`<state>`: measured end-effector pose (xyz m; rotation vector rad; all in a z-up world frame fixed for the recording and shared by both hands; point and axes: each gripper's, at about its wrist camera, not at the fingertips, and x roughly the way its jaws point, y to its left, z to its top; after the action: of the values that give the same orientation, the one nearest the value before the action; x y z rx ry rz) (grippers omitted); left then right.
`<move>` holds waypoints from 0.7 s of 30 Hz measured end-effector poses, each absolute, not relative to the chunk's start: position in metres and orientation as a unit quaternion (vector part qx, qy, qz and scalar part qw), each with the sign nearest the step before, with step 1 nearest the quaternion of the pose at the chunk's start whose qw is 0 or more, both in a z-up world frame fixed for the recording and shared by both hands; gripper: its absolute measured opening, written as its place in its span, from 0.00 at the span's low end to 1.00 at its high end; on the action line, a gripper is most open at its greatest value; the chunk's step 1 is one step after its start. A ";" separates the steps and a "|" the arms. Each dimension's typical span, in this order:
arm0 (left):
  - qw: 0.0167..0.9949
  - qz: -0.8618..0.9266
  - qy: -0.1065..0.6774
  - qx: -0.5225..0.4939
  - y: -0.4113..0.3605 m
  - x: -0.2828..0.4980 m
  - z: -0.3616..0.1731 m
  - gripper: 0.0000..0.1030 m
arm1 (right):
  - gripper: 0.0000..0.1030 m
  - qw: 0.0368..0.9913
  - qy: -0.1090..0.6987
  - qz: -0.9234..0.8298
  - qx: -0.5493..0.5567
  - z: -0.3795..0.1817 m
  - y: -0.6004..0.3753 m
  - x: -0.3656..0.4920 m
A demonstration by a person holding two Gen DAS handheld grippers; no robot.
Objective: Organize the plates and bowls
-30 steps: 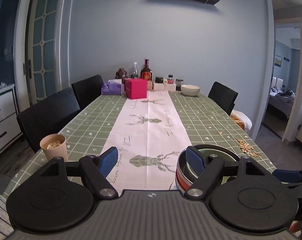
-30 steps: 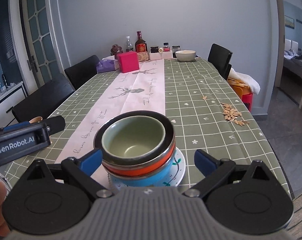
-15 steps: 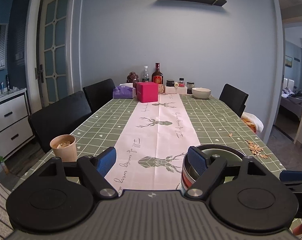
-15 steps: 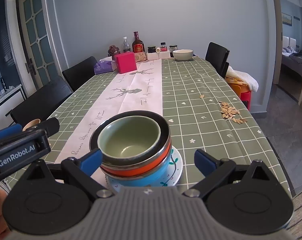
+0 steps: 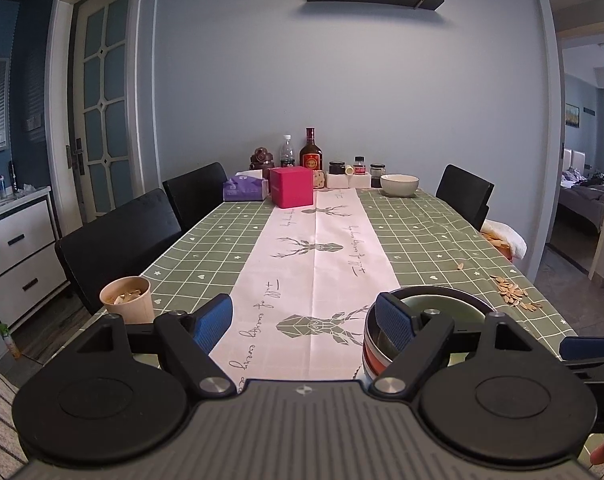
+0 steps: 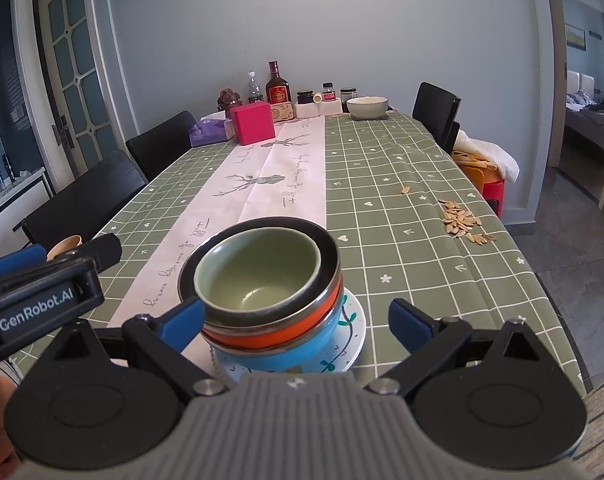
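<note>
A stack of bowls stands on a white patterned plate at the near end of the table: a green bowl on top, then a dark-rimmed, an orange and a blue one. My right gripper is open, its fingers on either side of the stack without touching it. My left gripper is open and empty, left of the stack; its right finger overlaps the stack's left rim in view. A white bowl sits at the far end.
A paper cup with scraps stands near the left table edge. Seeds lie scattered at the right edge. A pink box, a tissue pack, bottles and jars crowd the far end. Black chairs line both sides.
Both views have tilted slightly upward and drawn back a little. The bowl stack has not moved and both grippers stay open.
</note>
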<state>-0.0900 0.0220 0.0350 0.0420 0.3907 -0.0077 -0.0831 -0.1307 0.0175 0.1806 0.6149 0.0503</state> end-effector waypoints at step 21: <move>0.984 0.009 0.173 0.033 0.020 -0.097 0.037 0.93 | 0.94 0.952 0.290 0.026 0.097 0.017 -0.131 -0.087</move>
<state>-0.0966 0.0201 0.0369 0.0673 0.3474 0.0179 -0.0866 -0.1314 0.0175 0.1982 0.5887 0.0521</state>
